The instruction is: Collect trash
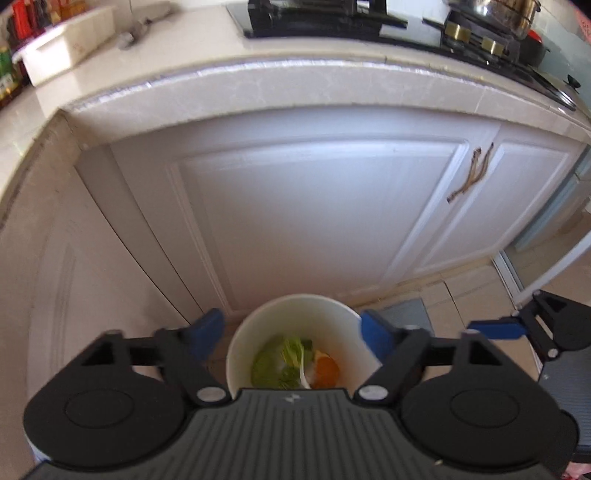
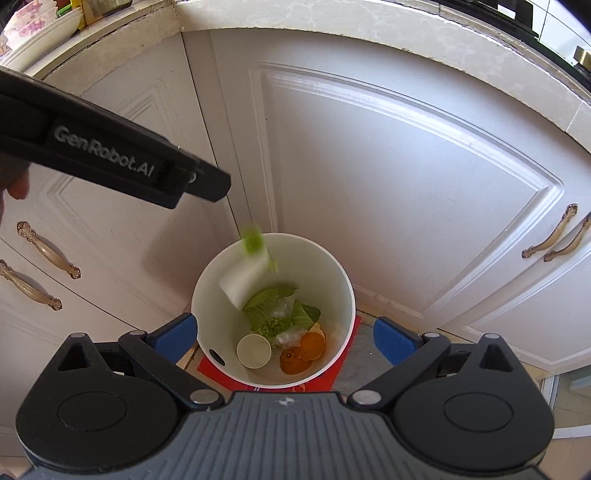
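A white round bin stands on the floor before the white cabinets; it also shows in the left wrist view. In it lie green leaves, orange peel and a small paper cup. A blurred white and green vegetable scrap is in the air at the bin's mouth. My left gripper is open and empty above the bin; its body reaches in from the left. My right gripper is open and empty over the bin.
White cabinet doors with bronze handles stand behind the bin. A marble counter above carries a gas stove with a pot and a white tray. A red mat lies under the bin.
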Tool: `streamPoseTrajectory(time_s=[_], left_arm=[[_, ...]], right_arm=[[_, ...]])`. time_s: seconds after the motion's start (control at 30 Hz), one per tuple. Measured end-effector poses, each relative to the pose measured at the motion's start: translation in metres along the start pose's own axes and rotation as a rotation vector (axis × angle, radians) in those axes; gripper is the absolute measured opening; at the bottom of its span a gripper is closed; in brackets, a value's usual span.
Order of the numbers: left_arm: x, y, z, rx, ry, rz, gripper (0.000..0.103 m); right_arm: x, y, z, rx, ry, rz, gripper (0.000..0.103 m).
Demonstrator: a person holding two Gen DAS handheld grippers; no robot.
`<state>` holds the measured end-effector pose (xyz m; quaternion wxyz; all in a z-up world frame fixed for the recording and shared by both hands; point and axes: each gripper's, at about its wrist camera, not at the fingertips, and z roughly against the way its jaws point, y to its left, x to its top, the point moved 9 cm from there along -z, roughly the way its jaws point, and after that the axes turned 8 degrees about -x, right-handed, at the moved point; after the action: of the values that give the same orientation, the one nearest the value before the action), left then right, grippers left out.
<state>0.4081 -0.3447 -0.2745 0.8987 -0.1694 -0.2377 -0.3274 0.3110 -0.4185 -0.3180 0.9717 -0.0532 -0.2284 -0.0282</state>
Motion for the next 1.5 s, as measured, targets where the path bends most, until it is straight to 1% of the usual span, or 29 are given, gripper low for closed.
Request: streamPoseTrajectory(time_s=[0.07,0.13,0.3,0.4,0.47,0.57,0.63,0.8,0.9,1.23,1.5], left_arm=[[0.001,0.002,0.007,0.013,-0.013,-0.004,0.089],[0.002,0.004,0.014,0.044,-0.024,-0.011,0.092],[-0.007,0.006,0.027,0.101,-0.032,-0.016,0.093],[-0.02,0.013,0.026,0.123,-0.001,0.022,0.093],[-0.029,0.017,0.024,0.14,0.028,0.059,0.093],[-0.042,0.021,0.027,0.182,0.064,0.084,0.093],[-0.049,0.021,0.03,0.195,0.088,0.103,0.093],[-0.064,0.021,0.041,0.207,0.127,0.156,0.093],[-0.067,0.02,0.047,0.202,0.124,0.172,0.093],[-0.073,0.013,0.058,0.194,0.128,0.168,0.093],[-0.074,0.012,0.063,0.196,0.127,0.171,0.093]], right_arm=[[0.0,-0.001,0.003,-0.003,0.0,-0.006,0.103],[0.001,-0.003,0.007,-0.009,0.001,-0.012,0.103],[0.002,-0.005,0.016,-0.032,0.01,-0.039,0.103],[0.002,-0.007,0.018,-0.049,0.013,-0.057,0.103],[0.001,-0.009,0.018,-0.08,0.026,-0.067,0.103],[-0.001,-0.013,0.022,-0.133,0.058,-0.099,0.103],[-0.001,-0.014,0.03,-0.162,0.068,-0.128,0.103],[0.0,-0.018,0.052,-0.203,0.067,-0.172,0.103],[0.002,-0.016,0.063,-0.203,0.061,-0.187,0.103],[0.002,-0.011,0.074,-0.179,0.044,-0.216,0.103],[0.002,-0.006,0.076,-0.185,0.043,-0.209,0.103]])
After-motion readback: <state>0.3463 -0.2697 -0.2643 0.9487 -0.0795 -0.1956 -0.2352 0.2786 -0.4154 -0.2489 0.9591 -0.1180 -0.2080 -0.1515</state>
